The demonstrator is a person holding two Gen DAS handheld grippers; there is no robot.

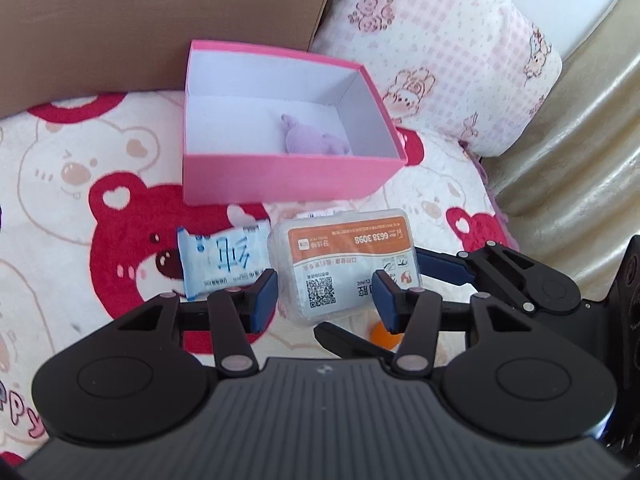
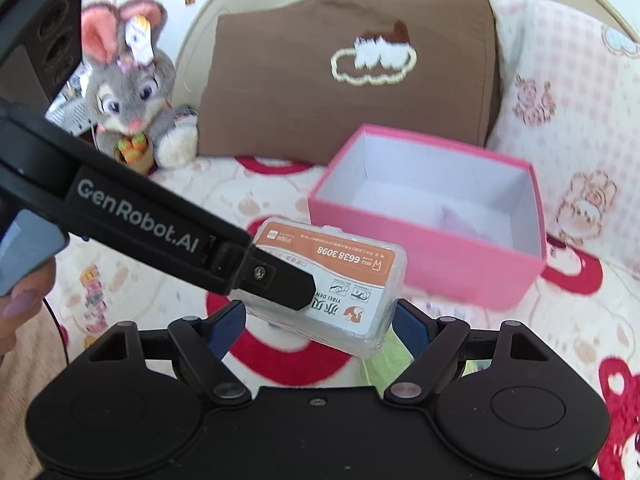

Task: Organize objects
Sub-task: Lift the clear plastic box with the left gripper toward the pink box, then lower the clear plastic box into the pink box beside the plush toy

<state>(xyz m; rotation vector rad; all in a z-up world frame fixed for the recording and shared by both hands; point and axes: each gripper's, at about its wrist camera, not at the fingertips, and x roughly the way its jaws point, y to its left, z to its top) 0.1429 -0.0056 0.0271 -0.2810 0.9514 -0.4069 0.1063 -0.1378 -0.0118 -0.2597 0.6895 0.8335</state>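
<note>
A clear plastic case with an orange label (image 1: 346,262) (image 2: 332,280) lies on the bear-print blanket in front of an open pink box (image 1: 288,176) (image 2: 432,264). A purple soft toy (image 1: 312,140) lies inside the box. My left gripper (image 1: 326,298) is open, its blue pads on either side of the case's near end. My right gripper (image 2: 320,322) is open around the same case, and its fingers (image 1: 444,266) show at the right of the left wrist view. A blue-white sachet (image 1: 222,262) lies left of the case.
A brown cushion (image 2: 340,76) and a pink checked pillow (image 1: 440,40) stand behind the box. A grey plush rabbit (image 2: 128,92) sits at the back left. An orange ball (image 1: 378,334) lies under my left gripper. A green item (image 2: 384,364) lies under my right gripper.
</note>
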